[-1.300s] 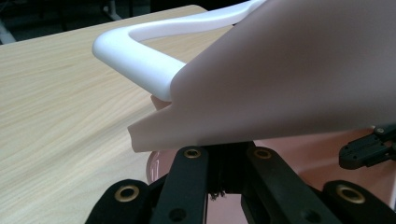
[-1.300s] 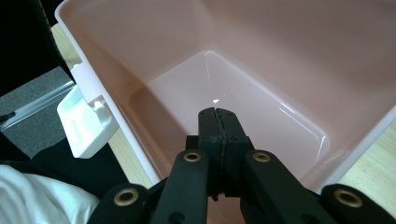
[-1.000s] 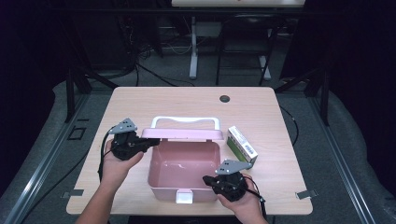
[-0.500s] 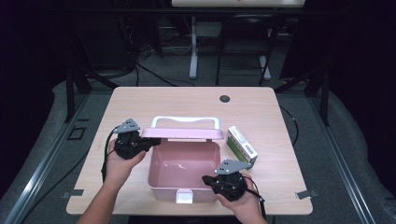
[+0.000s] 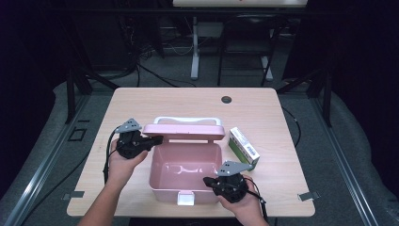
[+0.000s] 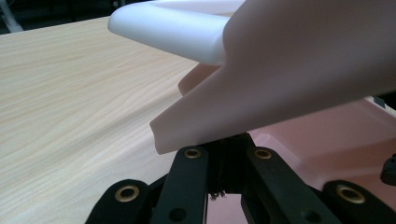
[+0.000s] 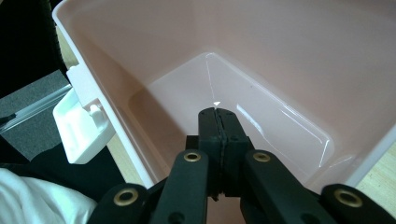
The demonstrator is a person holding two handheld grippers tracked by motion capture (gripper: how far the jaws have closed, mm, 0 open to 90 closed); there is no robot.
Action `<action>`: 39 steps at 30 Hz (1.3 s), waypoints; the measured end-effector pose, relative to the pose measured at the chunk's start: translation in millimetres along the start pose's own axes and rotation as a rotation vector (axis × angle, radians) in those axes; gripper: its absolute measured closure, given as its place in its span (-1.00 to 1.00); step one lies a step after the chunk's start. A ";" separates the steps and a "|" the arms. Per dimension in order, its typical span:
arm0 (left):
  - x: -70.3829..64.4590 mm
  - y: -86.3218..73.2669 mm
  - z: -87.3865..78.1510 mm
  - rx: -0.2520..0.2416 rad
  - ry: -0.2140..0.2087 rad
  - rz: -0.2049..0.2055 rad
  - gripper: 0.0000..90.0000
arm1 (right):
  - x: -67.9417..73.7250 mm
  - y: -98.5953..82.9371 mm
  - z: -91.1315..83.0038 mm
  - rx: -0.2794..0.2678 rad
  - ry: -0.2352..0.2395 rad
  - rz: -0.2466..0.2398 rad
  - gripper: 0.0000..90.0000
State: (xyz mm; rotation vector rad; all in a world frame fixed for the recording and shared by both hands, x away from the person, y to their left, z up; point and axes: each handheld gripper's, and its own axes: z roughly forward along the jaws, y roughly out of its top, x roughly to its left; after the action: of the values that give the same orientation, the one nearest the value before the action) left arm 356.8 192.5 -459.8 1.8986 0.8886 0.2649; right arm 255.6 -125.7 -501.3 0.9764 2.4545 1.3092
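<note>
An open pink box (image 5: 184, 162) sits at the table's front middle, its inside bare. Its lid (image 5: 183, 132) stands half raised, with a white handle (image 5: 188, 120) along the top. My left gripper (image 5: 157, 139) is at the lid's left corner. In the left gripper view its jaws are shut, and the tips (image 6: 229, 140) are hidden under the lid's edge (image 6: 280, 88), against it. My right gripper (image 5: 208, 181) is shut at the box's front right corner. Its tips (image 7: 218, 112) hang over the bare inside (image 7: 261, 60) and hold nothing.
A green and white carton (image 5: 243, 147) lies just right of the box. A white latch (image 5: 186, 198) hangs on the box's front wall. A dark grommet (image 5: 226, 99) sits in the wooden tabletop (image 5: 155, 101) at the back.
The left gripper has shifted slightly right, in under the lid's left corner. The right gripper and the carton have not moved.
</note>
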 end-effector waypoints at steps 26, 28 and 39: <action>9.2 -0.2 -1.2 -0.004 0.013 -0.029 0.99 | 0.5 -0.3 0.7 -0.006 -0.006 -0.002 1.00; 9.6 -0.4 -1.6 -0.002 0.012 -0.029 0.99 | 0.4 -0.3 0.7 -0.007 -0.006 -0.003 1.00; 10.3 -1.7 -0.7 0.001 0.018 -0.032 0.99 | 0.4 -0.6 0.6 -0.007 -0.007 -0.006 1.00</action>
State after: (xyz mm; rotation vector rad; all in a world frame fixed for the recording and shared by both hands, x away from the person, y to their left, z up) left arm 362.9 200.4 -462.9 1.8834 0.9307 0.2627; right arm 255.3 -125.3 -502.0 0.9690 2.4441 1.3096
